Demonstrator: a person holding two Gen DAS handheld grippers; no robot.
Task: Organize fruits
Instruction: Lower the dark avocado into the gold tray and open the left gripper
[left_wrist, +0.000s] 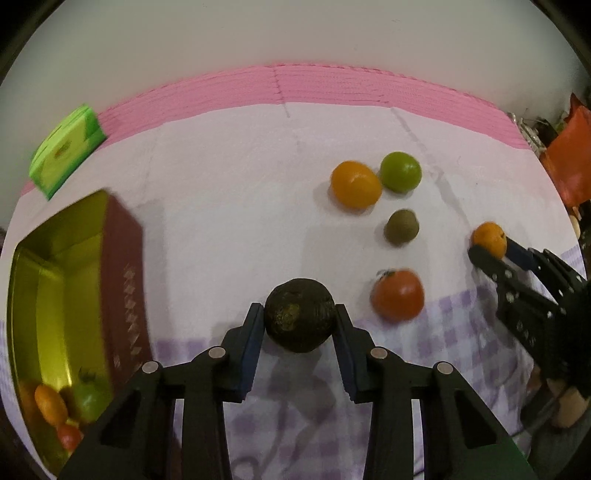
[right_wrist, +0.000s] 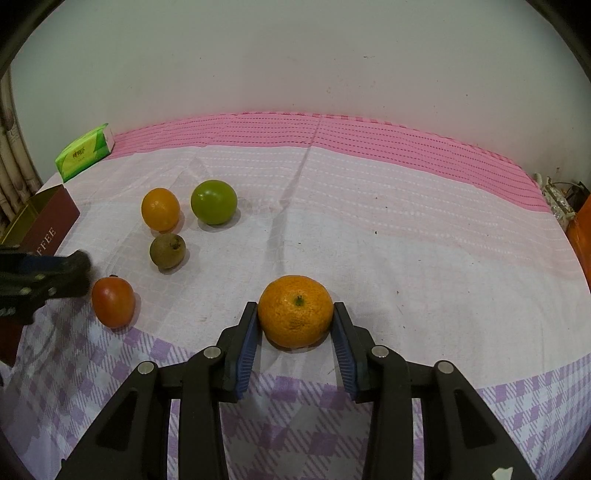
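The left hand-held gripper (left_wrist: 300, 317) squeezes a dark, bumpy avocado (left_wrist: 300, 314). The right hand-held gripper (right_wrist: 295, 320) hugs a round orange (right_wrist: 295, 311) resting on the table (right_wrist: 406, 240). Only the left view looks into the gold box (left_wrist: 55, 295) at nine o'clock, with small fruits inside. The cloth is pink, white and purple checks; a plain wall (right_wrist: 295, 55) stands at twelve o'clock.

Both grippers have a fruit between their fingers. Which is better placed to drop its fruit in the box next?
Left. The left gripper, shut on the avocado, is right beside the box. The right gripper with its orange sits farther away.
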